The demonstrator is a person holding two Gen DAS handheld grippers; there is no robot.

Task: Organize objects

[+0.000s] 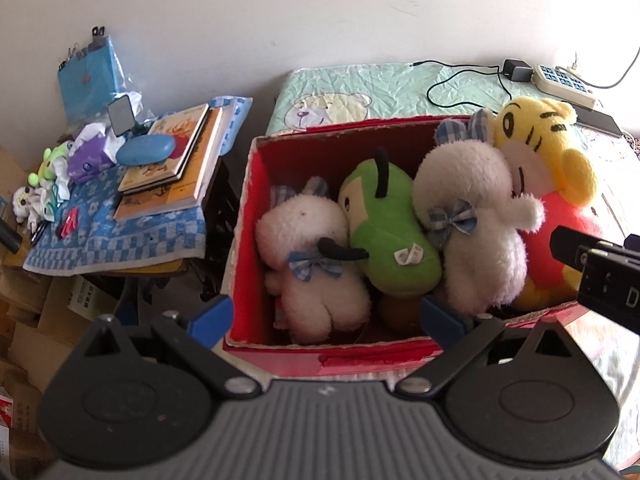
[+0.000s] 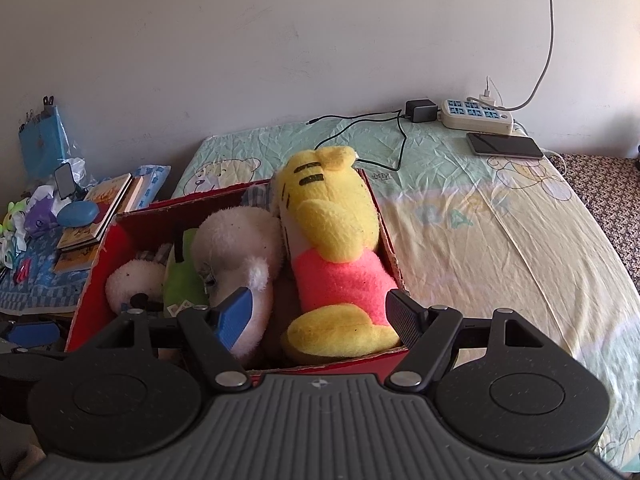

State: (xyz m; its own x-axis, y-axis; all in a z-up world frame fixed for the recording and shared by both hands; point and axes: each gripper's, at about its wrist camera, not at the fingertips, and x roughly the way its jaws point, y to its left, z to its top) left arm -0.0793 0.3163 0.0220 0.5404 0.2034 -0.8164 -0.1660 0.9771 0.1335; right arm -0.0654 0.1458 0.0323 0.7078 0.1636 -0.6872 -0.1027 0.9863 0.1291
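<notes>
Now both of your tongs hang spread and empty over the near edge of the red box (image 1: 248,216), which sits on the bed (image 2: 500,232). The left gripper (image 1: 326,316) has its blue pads wide apart, straddling the near wall, with the small white plush (image 1: 312,240) straight ahead of it and the green plush (image 1: 384,224) just beyond to its right. The right gripper (image 2: 320,312) is likewise open, nothing between its fingers; the yellow tiger plush (image 2: 332,232) lies directly ahead of it along the box's right wall, its feet nearest you, and the larger white plush (image 2: 236,248) presses against it on the left.

All four toys seem to be inside the box, so the packing step looks close to done. The tiger's head rises above the far rim, and the big white plush rides high too.

If you mean to tidy further, the next move probably calls for pressing the tiger lower, or for reaching well to your left to the side table (image 1: 120,240), where books (image 1: 176,160) and small toys lie loose. Keep the fingers spread until you commit to one item.
</notes>
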